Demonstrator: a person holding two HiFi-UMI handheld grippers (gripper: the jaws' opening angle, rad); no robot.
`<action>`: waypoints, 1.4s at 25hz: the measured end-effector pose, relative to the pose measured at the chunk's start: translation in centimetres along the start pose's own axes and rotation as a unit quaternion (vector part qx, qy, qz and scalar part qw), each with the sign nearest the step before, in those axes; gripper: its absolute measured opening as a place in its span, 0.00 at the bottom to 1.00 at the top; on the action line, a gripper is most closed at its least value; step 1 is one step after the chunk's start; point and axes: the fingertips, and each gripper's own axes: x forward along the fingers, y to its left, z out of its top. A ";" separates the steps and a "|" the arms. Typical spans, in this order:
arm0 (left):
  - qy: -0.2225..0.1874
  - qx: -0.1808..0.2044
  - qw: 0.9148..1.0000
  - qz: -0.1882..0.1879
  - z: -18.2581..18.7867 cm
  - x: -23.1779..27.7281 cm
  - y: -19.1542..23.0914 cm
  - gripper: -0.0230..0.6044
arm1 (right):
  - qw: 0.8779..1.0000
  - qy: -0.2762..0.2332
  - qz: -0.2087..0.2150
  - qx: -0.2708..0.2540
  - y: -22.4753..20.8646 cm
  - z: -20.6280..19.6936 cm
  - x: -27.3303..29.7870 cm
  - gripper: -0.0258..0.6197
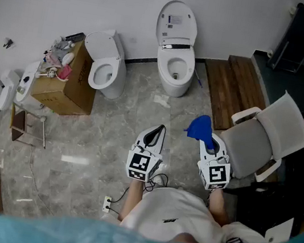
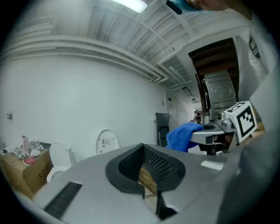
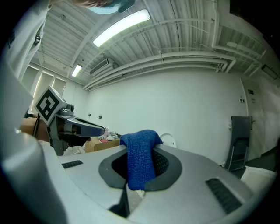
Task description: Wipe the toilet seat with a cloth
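Observation:
A white toilet (image 1: 175, 64) stands against the far wall with its lid (image 1: 177, 19) raised and its seat down. In the left gripper view its lid (image 2: 106, 141) shows far off. My right gripper (image 1: 208, 143) is shut on a blue cloth (image 1: 200, 128), held well short of the toilet, over the floor. The cloth (image 3: 140, 159) drapes out over the right gripper (image 3: 140, 175). My left gripper (image 1: 156, 134) hangs beside it, shut with nothing in it. The left gripper view shows the left gripper (image 2: 146, 179) closed and the cloth (image 2: 181, 135) to its right.
A second toilet (image 1: 106, 69) stands left of the first, next to a cardboard box (image 1: 69, 84) topped with small items. A wooden platform (image 1: 232, 88) lies right of the toilet. A white and grey chair (image 1: 264, 140) sits at my right. A socket strip (image 1: 107, 203) lies near my feet.

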 end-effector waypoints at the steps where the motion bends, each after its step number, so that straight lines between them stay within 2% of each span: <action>1: 0.002 0.000 1.000 -0.002 -0.1 0.1 1.0 0.05 | 1.000 0.000 -0.005 0.001 0.4 0.1 0.8 0.07; 11: 0.003 -0.005 0.999 -0.033 -1.4 0.9 8.5 0.05 | 0.999 0.015 -0.035 0.009 4.6 -0.2 7.1 0.07; 18: 0.001 -0.012 0.999 -0.039 -1.9 2.7 11.7 0.05 | 0.999 0.024 -0.046 -0.007 5.0 -0.2 10.3 0.07; 26: 0.010 -0.014 0.999 -0.037 -1.6 8.0 14.7 0.05 | 0.999 0.026 -0.043 -0.005 1.6 -0.4 15.8 0.07; 35: 0.034 -0.018 0.999 -0.027 -1.0 18.3 17.8 0.05 | 0.999 0.038 -0.034 0.001 -6.3 -1.6 23.8 0.07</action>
